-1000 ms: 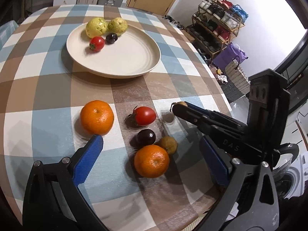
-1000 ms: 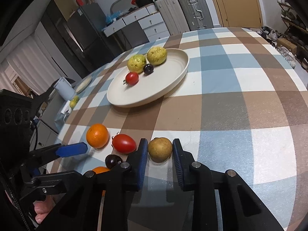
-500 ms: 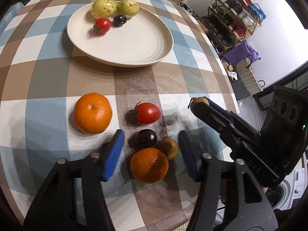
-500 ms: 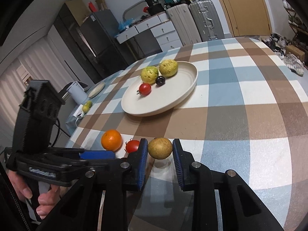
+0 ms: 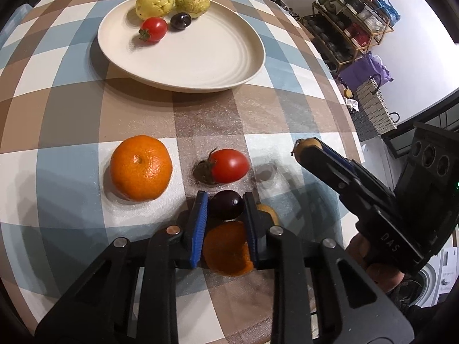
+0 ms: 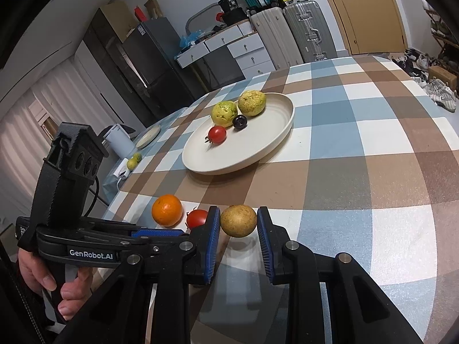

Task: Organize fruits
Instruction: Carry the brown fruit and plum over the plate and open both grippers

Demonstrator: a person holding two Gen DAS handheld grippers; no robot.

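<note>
The plate (image 5: pixel 229 66) holds two yellow-green fruits (image 5: pixel 155 1), a tomato (image 5: pixel 153 28) and a dark grape (image 5: pixel 180 20); nearer than the plate, the left gripper (image 5: pixel 225 205) has just closed on a dark fruit (image 5: pixel 226 204); the right gripper (image 6: pixel 238 220) clamps a brown fruit (image 6: pixel 238 220).

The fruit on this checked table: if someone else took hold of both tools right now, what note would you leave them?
Left tool: its jaws have just been closing and are now shut on the dark plum, which looks still down on the tablecloth.
Right tool: shut on the brown round fruit, held clear above the cloth.
Done: the plate holds two yellow-green fruits, a tomato and a dark plum.
Left: carry both held fruits over, then a large orange, a tomato, a second orange under the left tool and a small brown fruit beside it.
</note>
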